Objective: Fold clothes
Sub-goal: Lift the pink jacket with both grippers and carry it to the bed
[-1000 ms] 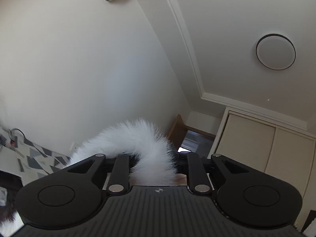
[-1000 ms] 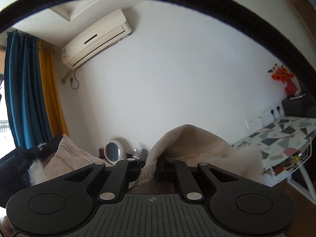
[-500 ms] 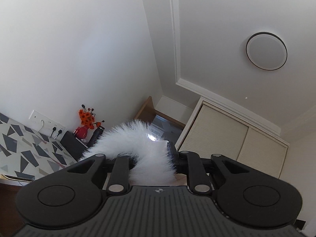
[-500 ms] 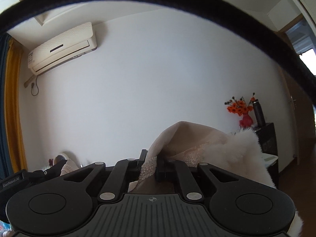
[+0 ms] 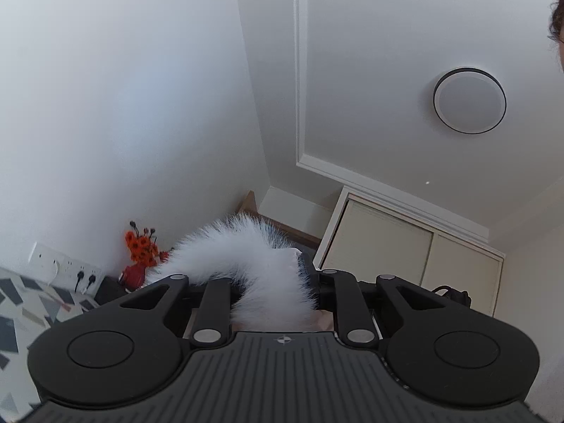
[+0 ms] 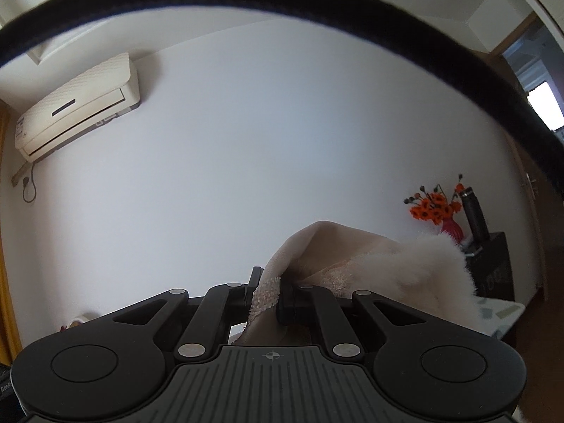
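The left hand-held gripper [image 5: 273, 287] is pinching the garment's white fur trim [image 5: 246, 257], jaws narrow; the right hand-held gripper [image 6: 269, 294] is clamping its beige fabric edge [image 6: 282, 268] tight. Open wall [image 6: 264, 141] is lying beyond; a dark strap [image 6: 317, 3] is arching overhead.

Left tool [image 5: 273, 282] matte black, ribbed grey housing, silver pivot screws, round caps, right tool [image 6: 269, 292] alike

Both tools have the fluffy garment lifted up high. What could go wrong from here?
1. The left tool seems to pinch only the white fur trim; fur may slide free.
2. The right tool grips a thin edge of the beige garment, which could slip.
3. Neither view shows the folding surface, so laying it down is blind.
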The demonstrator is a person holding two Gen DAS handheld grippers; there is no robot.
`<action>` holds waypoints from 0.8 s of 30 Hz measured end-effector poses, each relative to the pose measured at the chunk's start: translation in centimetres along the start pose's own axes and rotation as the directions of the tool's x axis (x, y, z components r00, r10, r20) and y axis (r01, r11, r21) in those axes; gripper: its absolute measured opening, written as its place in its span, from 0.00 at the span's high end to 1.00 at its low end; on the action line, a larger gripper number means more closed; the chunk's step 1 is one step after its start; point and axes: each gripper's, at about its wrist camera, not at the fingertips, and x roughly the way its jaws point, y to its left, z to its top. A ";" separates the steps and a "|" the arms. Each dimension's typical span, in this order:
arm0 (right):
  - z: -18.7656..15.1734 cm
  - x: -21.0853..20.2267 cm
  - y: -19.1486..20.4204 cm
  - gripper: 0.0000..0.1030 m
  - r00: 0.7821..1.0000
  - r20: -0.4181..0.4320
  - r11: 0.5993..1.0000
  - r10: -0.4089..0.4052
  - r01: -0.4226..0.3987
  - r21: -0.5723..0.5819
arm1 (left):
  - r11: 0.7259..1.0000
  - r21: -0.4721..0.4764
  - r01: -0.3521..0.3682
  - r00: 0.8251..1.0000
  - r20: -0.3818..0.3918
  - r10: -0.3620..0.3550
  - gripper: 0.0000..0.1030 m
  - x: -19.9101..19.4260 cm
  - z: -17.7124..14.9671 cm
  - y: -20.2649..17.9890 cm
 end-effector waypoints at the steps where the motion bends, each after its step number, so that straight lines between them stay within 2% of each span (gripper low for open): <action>1: 0.2 1.5 -0.2 0.93 1.000 0.018 1.000 0.006 -0.006 -0.008 | 1.000 0.008 0.003 1.000 0.007 -0.003 0.82 0.3 0.5 0.7; 5: -0.1 6.5 -0.5 0.93 0.998 0.051 1.000 0.024 -0.024 -0.009 | 1.000 0.023 0.007 1.000 0.016 -0.007 0.82 2.1 1.7 4.6; 8: -0.6 9.5 -1.2 0.93 0.997 0.065 0.999 0.036 -0.035 -0.019 | 0.999 0.039 -0.004 1.000 0.010 0.003 0.82 2.9 2.4 6.1; 14: -1.2 14.6 -3.6 0.93 0.994 0.085 0.998 0.069 -0.070 0.002 | 0.995 0.094 -0.034 0.999 0.032 0.031 0.82 3.6 2.9 6.3; 16: -0.9 16.2 -4.3 0.93 0.992 0.091 0.996 0.088 -0.088 -0.004 | 0.995 0.085 -0.049 0.998 0.048 0.045 0.82 4.4 3.0 6.8; 20: 0.3 19.8 -5.9 0.93 0.985 0.086 0.989 0.148 -0.144 -0.044 | 0.993 0.042 -0.108 0.992 0.075 0.104 0.82 6.2 2.8 8.4; 24: 0.8 25.0 -8.9 0.93 0.972 0.066 0.974 0.224 -0.221 -0.053 | 0.979 0.010 -0.206 0.977 0.064 0.205 0.82 9.1 2.0 10.9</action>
